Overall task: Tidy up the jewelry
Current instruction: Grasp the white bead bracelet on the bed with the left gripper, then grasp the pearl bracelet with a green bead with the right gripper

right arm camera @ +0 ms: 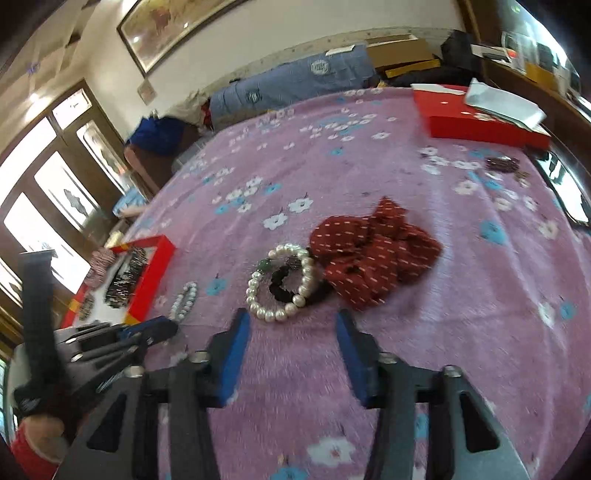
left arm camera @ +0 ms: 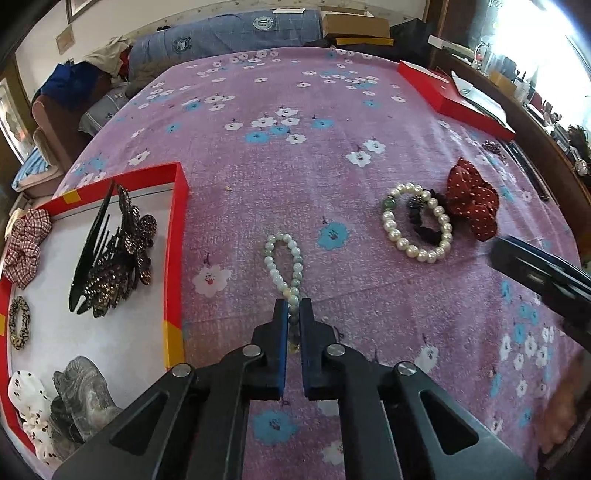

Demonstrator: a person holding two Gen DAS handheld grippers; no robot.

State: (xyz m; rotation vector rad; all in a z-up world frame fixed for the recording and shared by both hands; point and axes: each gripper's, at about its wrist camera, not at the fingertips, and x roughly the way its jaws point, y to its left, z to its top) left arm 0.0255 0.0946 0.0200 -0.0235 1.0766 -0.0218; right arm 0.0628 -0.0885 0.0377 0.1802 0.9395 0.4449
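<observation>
My left gripper (left arm camera: 294, 306) is shut on the near end of a pale green bead bracelet (left arm camera: 282, 264), which lies stretched out on the purple flowered blanket (left arm camera: 295, 166). The bracelet also shows in the right wrist view (right arm camera: 183, 300). A red-rimmed box (left arm camera: 177, 236) at the left holds hair clips and scrunchies. A white pearl bracelet (left arm camera: 417, 221) lies to the right, over a black hair tie (left arm camera: 424, 218) and beside a dark red dotted scrunchie (left arm camera: 471, 206). My right gripper (right arm camera: 293, 321) is open and empty just before the pearl bracelet (right arm camera: 282, 282) and scrunchie (right arm camera: 373, 251).
A red box lid (left arm camera: 454, 99) with papers lies at the blanket's far right. A small dark beaded piece (left arm camera: 493, 147) lies near it. Folded blue bedding (left arm camera: 221, 37) and cardboard boxes (left arm camera: 354, 26) are at the far edge. The right gripper shows at the right edge of the left wrist view (left arm camera: 539, 273).
</observation>
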